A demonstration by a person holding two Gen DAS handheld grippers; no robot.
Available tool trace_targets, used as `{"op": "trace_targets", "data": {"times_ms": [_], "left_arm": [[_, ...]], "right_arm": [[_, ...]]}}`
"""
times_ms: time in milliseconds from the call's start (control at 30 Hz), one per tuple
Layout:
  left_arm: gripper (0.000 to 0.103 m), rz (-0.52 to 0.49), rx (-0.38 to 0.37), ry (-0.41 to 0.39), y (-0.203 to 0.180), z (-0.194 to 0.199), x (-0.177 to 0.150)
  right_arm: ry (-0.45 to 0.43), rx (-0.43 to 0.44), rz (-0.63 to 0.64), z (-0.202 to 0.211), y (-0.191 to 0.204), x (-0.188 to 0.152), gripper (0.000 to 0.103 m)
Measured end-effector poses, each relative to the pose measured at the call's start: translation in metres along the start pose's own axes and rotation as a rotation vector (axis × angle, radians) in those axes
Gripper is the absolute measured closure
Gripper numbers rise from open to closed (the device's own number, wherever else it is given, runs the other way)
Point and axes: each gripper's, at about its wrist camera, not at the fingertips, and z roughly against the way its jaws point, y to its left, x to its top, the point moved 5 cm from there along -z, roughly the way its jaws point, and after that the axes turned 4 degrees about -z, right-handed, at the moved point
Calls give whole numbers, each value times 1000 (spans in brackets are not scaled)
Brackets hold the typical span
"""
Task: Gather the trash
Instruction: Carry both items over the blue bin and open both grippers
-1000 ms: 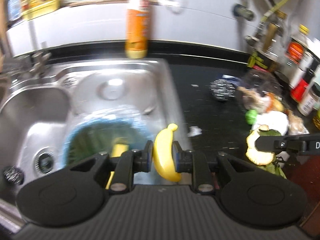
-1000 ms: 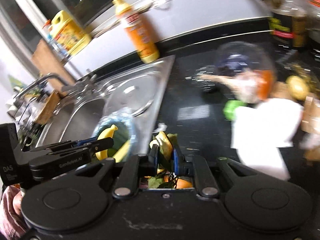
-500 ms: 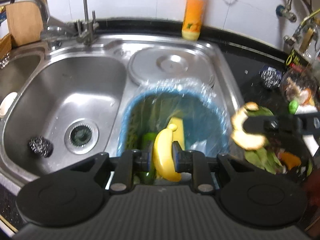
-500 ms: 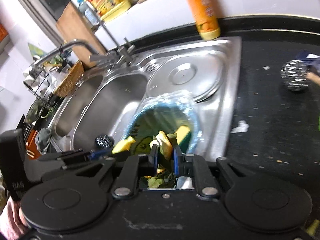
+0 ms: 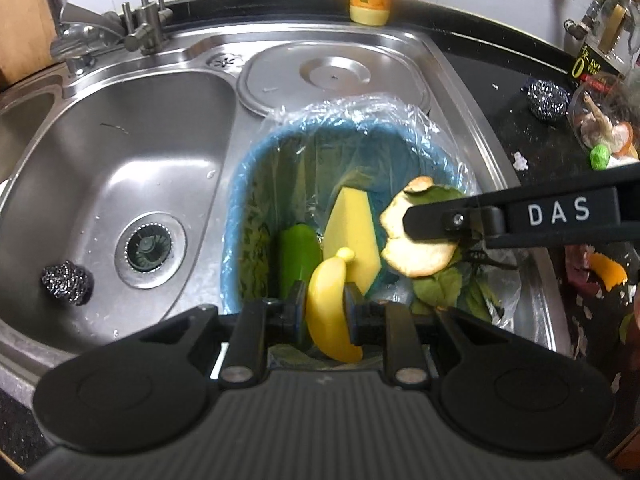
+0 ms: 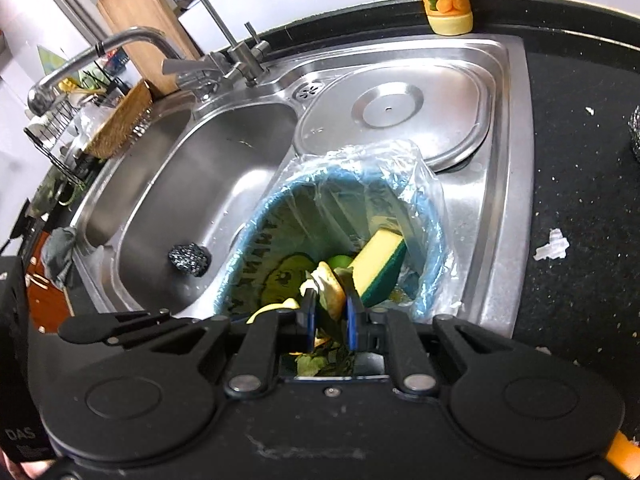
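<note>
Left tool (image 5: 326,312): pinching banana (image 5: 330,312) above lined bin (image 5: 256,168), ready to drop.
Right tool (image 6: 330,312): pinching peel scraps (image 6: 331,284) over the bin too.

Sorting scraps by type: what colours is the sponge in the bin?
Yellow with a dark green scouring layer, the sponge shows best in the right wrist view.

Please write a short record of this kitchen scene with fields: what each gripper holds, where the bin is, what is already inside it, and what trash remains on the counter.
left gripper: shut on banana, above bin
right gripper: shut on peel and leaves, above bin
bin: blue, lined with clear bag, standing in the sink area
inside bin: sponge, green item
counter: paper scrap, scouring ball
</note>
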Motion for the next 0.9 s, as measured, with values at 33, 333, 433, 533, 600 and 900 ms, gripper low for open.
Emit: {"op": "trace_targets", "data": {"times_ms": [33, 333, 433, 533, 600, 900], "left_arm": [[83, 0, -3, 4, 1, -1, 0], [83, -17, -25, 15, 0, -5, -1], [83, -19, -26, 20, -1, -7, -2], [83, -16, -26, 24, 0, -8, -4], [83, -15, -25, 25, 0, -7, -5], [17, -33, 12, -37, -2, 9, 0]], "right_arm": [[1, -4, 4, -1, 0, 0, 89], [7, -17, 24, -6, 5, 0, 88], [9, -20, 32, -7, 5, -1, 86], [12, -20, 35, -7, 5, -1, 83], [10, -16, 32, -6, 5, -1, 75], [-73, 14, 35, 18, 10, 9, 11]]}}
